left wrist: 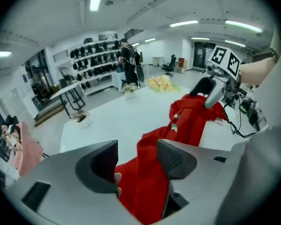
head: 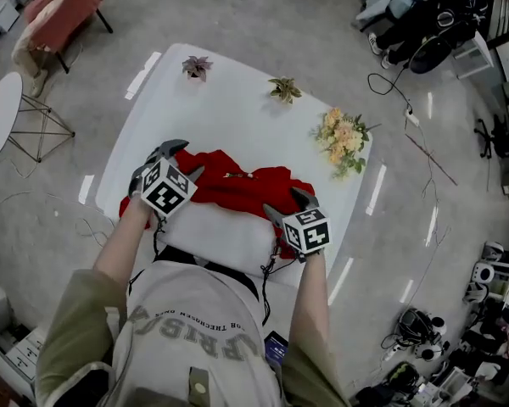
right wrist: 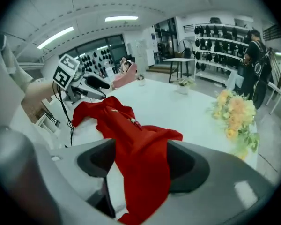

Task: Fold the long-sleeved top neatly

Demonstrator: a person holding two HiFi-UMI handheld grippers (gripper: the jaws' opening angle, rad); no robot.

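Head view: crumpled red long-sleeved fabric top (head: 237,189), 0 folds done; my left gripper (head: 180,161) and right gripper (head: 287,204) gape around it.

The left gripper (head: 180,161) and right gripper (head: 288,204) are moulded grey, with dark ribbed pads (left wrist: 175,159); each carries a white cube (head: 168,188) of black square markers; thin black cables (head: 265,287) dangle below; the person wears a pale grey lettered shirt (head: 195,329) with olive sleeves (head: 76,320).
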